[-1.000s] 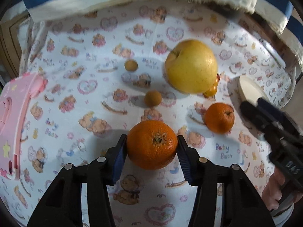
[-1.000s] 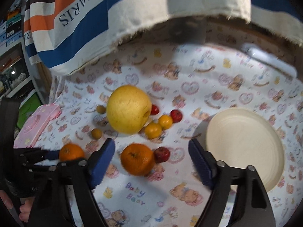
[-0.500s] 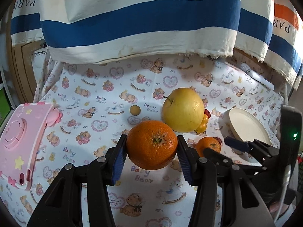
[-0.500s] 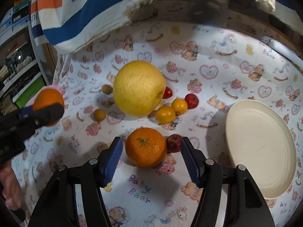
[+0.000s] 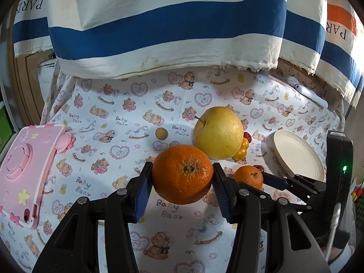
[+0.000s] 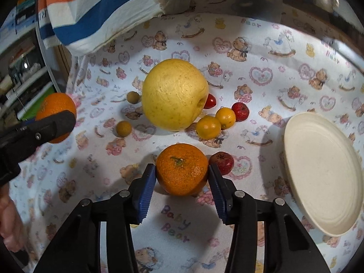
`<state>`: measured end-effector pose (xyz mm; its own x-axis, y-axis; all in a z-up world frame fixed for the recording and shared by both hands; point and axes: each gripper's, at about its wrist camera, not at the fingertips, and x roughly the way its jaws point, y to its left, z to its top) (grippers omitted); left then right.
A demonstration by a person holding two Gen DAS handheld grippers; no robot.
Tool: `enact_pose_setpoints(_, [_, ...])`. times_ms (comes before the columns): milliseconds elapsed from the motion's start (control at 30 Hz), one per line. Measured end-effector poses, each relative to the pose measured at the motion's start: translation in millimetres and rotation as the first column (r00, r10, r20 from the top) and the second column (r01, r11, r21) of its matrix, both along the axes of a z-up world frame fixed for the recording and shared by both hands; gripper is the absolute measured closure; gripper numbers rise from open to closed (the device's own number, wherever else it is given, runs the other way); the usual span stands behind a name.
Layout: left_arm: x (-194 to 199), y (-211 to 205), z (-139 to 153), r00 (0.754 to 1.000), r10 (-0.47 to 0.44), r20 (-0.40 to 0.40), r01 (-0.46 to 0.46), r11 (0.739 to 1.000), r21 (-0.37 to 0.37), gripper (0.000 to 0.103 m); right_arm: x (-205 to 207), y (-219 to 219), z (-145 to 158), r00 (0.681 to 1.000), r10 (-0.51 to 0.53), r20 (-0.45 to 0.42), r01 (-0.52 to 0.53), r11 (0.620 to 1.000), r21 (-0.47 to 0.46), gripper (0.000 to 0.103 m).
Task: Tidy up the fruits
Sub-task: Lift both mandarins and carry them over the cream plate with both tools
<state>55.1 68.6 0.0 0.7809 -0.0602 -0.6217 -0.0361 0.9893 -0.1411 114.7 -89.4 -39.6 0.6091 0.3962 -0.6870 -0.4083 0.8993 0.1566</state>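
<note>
My left gripper (image 5: 182,190) is shut on an orange (image 5: 182,174) and holds it above the bear-print cloth; it also shows at the left of the right wrist view (image 6: 55,116). My right gripper (image 6: 182,182) has its pads against both sides of a second orange (image 6: 182,168) that rests on the cloth; this orange shows in the left wrist view too (image 5: 248,177). A big yellow apple (image 6: 174,94) lies behind it. Small yellow fruits (image 6: 208,127), red fruits (image 6: 240,111) and brown fruits (image 6: 124,128) lie around. A cream plate (image 6: 323,170) lies at the right.
A pink tablet case (image 5: 25,173) lies at the cloth's left edge. A striped "PARIS" cloth (image 5: 168,27) hangs over the back of the table. A red fruit (image 6: 221,162) touches the right finger's outer side. Shelves (image 6: 20,68) stand far left.
My left gripper has lifted its orange up off the cloth. My right gripper has moved down and forward and closed around the second orange.
</note>
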Motion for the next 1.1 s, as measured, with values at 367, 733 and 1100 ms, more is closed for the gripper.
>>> enact_pose_setpoints(367, [-21.0, -8.4, 19.3, 0.987, -0.005, 0.16, -0.007, 0.997, 0.077, 0.053, -18.4, -24.1, 43.7, 0.982, -0.105, 0.159, 0.097, 0.994, 0.059, 0.055])
enact_pose_setpoints(733, [-56.5, -36.8, 52.6, 0.942, -0.118, 0.313, 0.072, 0.985, 0.155, 0.053, -58.5, -68.6, 108.6, 0.913, -0.178, 0.366, 0.166, 0.984, 0.066, 0.055])
enact_pose_setpoints(1100, [-50.4, -75.5, 91.5, 0.895, -0.185, 0.407, 0.127, 0.978, 0.165, 0.053, -81.9, -133.8, 135.4, 0.855, -0.275, 0.44, 0.261, 0.961, 0.093, 0.055])
